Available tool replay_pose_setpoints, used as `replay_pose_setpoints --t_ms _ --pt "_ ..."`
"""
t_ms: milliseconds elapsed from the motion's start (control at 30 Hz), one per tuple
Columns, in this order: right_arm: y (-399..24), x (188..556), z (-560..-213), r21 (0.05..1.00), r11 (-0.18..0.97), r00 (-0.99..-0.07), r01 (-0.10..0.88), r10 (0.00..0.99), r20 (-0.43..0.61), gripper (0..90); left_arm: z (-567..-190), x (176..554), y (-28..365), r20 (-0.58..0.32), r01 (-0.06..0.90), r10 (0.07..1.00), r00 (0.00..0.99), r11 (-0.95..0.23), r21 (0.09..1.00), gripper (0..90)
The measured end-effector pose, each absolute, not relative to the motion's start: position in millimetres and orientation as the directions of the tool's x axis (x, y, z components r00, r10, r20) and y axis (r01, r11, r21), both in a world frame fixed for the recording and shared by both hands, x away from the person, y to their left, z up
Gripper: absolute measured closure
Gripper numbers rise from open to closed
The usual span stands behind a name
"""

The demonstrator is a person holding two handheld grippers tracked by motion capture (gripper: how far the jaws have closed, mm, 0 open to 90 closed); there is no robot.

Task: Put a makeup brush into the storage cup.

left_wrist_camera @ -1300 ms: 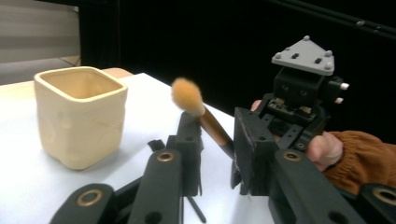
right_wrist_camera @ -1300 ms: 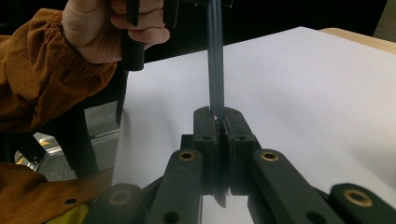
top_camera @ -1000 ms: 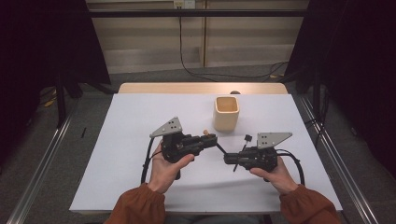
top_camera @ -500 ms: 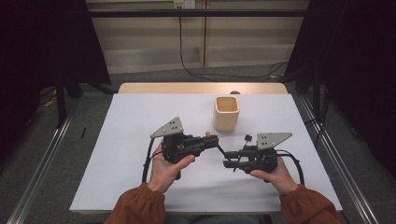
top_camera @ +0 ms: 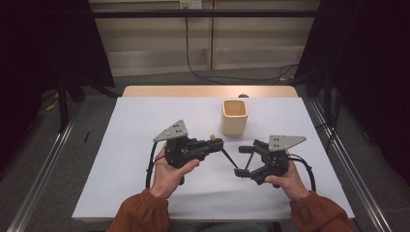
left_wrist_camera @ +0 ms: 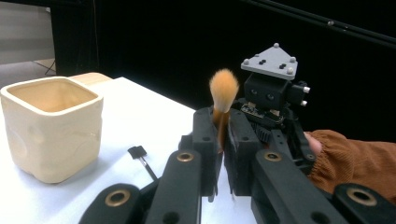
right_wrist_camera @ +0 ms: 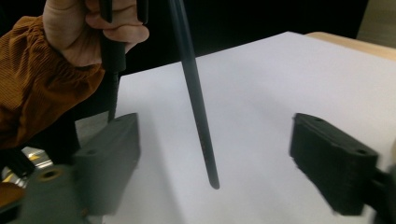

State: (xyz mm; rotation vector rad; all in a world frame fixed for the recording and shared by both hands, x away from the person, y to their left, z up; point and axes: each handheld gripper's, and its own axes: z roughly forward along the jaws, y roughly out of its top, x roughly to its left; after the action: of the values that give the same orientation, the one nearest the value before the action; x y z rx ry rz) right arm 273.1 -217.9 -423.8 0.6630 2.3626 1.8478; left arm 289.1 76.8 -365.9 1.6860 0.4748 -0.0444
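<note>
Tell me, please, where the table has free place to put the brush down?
Free: the white sheet left of the left tongs, and the strip between cup and far edge. Crowded: the middle, where the brush hangs between both tongs, right tongs open.

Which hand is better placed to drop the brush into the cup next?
Left. The left gripper is shut on the brush just below its bristles, close to the cup. The right gripper has just been opening; its fingers stand apart from the handle between them.

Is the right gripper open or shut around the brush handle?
Open: right gripper jaws, just opening, stand apart from the thin black brush handle between them.
</note>
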Motion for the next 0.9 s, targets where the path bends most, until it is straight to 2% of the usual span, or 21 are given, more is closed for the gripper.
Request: replay_pose_setpoints --t_ms 200,667,900 --pt "-220.7 272.8 -422.1 0.941 0.171 -0.901 0.292 0.380 0.211 2.9 -364.4 289.9 80.4 -0.287 0.330 0.298 0.910 -0.102 0.938 84.4" --pt "-228.3 272.6 -419.2 0.939 0.172 -0.876 0.299 0.441 0.198 3.3 -345.3 297.6 118.4 -0.265 0.329 0.360 0.894 -0.129 0.935 84.4" --pt "-227.0 273.1 -418.7 0.935 0.202 -0.863 0.290 0.478 0.164 3.7 -345.1 298.2 119.8 -0.249 0.328 0.370 0.895 -0.167 0.930 84.4"
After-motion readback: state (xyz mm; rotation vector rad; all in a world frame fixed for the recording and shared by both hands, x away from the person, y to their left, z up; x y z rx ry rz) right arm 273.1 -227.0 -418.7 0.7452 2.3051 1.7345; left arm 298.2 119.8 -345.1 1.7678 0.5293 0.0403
